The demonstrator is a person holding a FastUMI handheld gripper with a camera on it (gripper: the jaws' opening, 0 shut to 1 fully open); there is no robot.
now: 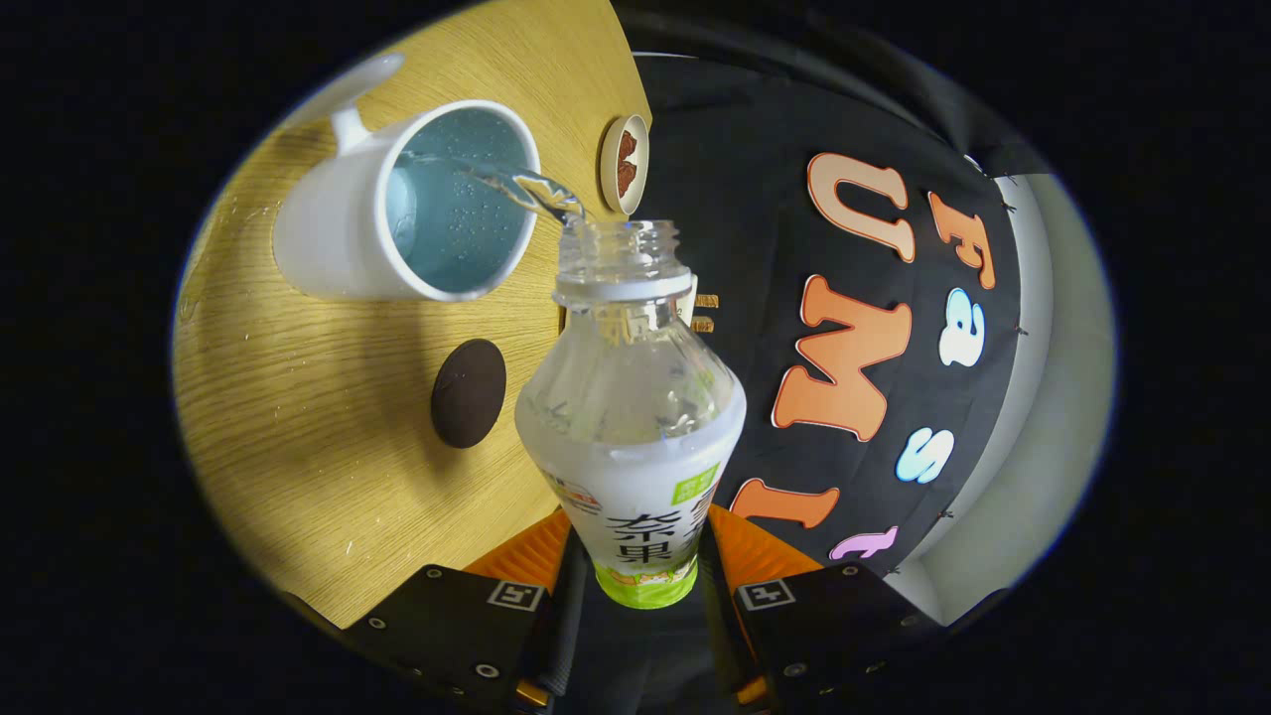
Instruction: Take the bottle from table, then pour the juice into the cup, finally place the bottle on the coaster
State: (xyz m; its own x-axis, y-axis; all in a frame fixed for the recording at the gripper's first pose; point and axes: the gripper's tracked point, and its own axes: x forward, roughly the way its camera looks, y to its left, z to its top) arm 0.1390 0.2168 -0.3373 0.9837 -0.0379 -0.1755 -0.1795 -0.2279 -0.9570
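Gripper view: gripper (635,566) clamped on clear labelled plastic bottle (632,417), pouring.
Thin stream into white ceramic cup (397,214) at 10 o'clock; extra tilt risks overshooting rim.

The clear plastic bottle (630,397) sits clamped between the gripper (635,566) fingers, its open mouth tipped toward the white ceramic cup (397,214) on the wooden table (298,417) — a dark round coaster (468,393) lies near the cup, and a small round dish (625,164) lies beyond the bottle's mouth.

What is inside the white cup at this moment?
Clear liquid streams from the bottle, held in the gripper jaws, into the cup; droplets dot its blue interior. The liquid level is hard to judge.
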